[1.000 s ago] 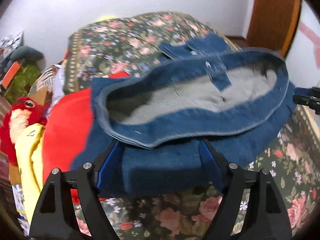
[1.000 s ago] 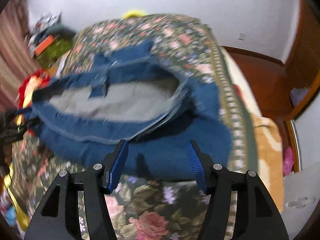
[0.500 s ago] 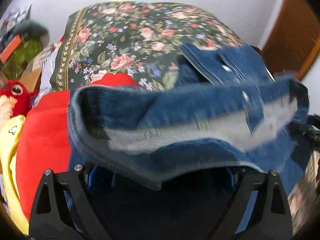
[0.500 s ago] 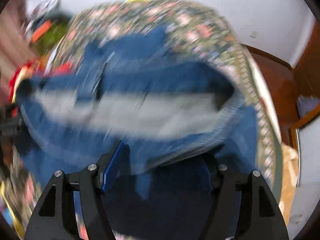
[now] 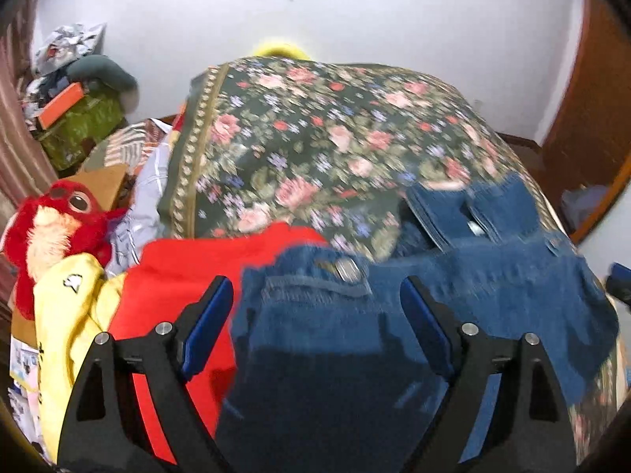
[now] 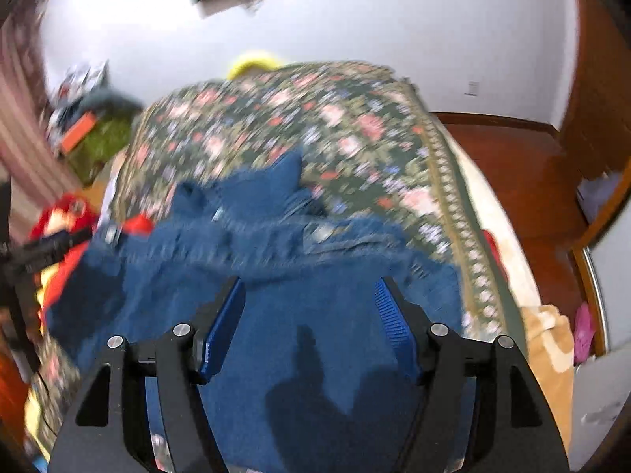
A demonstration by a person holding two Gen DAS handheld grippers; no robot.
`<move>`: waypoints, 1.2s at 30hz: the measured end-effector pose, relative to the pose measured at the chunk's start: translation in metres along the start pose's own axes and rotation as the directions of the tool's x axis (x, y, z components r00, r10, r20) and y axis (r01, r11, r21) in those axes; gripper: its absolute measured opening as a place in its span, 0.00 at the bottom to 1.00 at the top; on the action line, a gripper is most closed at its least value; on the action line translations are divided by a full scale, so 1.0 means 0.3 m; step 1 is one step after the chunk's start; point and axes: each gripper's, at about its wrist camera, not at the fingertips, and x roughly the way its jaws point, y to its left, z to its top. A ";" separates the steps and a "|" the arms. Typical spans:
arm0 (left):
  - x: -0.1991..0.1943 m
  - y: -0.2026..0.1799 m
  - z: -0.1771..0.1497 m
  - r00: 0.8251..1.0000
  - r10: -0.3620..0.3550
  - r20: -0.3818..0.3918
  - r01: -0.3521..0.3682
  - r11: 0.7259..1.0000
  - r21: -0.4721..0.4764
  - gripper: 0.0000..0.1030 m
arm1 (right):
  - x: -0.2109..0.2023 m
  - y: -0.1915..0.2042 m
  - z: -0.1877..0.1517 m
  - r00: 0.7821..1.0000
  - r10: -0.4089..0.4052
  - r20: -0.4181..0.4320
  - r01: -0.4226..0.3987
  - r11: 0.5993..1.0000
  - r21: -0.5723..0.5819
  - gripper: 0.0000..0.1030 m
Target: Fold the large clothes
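No brand name or readable writing shows anywhere — only a small dark mark on the yellow garment (image 5: 75,315) at the left edge, too blurred to read. The jeans (image 5: 394,315) lie across the near end of a bed covered with a dark floral bedspread (image 5: 315,138), blue denim with a metal button (image 5: 349,270) at the waistband and darker folded layers bunched behind it; from the right wrist view the same denim (image 6: 315,295) fills the foreground, smeared by motion. The left gripper (image 5: 317,315) stands with its blue-padded jaws wide apart, which have just been opening, the denim lying between and below them without either pad pressing on it. The right gripper (image 6: 309,315) is likewise spread, its jaws also just opened, over the cloth but not clamped on it. A red garment (image 5: 177,276) sits just beside the jeans, partly under them, with a red plush toy (image 5: 51,220) further left. The lower part of the jeans is cut off by the frame — their full length cannot be made out.
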 end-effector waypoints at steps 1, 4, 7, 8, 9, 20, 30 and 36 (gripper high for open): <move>-0.012 -0.011 -0.026 1.000 -0.013 -0.007 0.013 1.000 0.014 0.85 | 0.009 0.016 -0.018 1.000 0.012 -0.016 -0.012 1.000 -0.016 0.63; -0.032 -0.070 -0.095 0.998 -0.050 -0.037 0.052 0.997 0.064 0.85 | 0.058 0.086 -0.076 0.996 0.040 -0.080 -0.045 0.997 -0.062 0.63; -0.048 -0.146 -0.158 0.996 -0.077 -0.050 0.082 0.990 0.110 0.85 | 0.094 0.129 -0.120 0.992 0.035 -0.122 -0.045 0.995 -0.085 0.63; -0.053 -0.171 -0.174 0.996 -0.079 -0.052 0.085 0.989 0.123 0.85 | 0.101 0.143 -0.134 0.990 0.043 -0.132 -0.055 0.995 -0.088 0.63; -0.055 -0.204 -0.193 0.995 -0.086 -0.055 0.093 0.986 0.140 0.85 | 0.101 0.150 -0.143 0.989 0.051 -0.136 -0.063 0.994 -0.087 0.63; -0.022 -0.292 -0.303 0.997 -0.027 -0.079 0.048 0.962 0.268 0.85 | 0.073 0.059 -0.191 0.988 -0.041 -0.147 0.026 0.994 -0.104 0.63; -0.096 0.052 -0.361 0.999 0.024 -0.048 -0.023 0.999 0.021 0.93 | -0.051 -0.141 -0.229 0.982 -0.162 -0.100 0.163 0.987 0.006 0.63; -0.172 0.184 -0.378 0.993 0.117 -0.032 -0.120 0.987 -0.111 0.93 | -0.107 -0.195 -0.246 0.981 -0.162 -0.106 0.171 0.982 0.077 0.63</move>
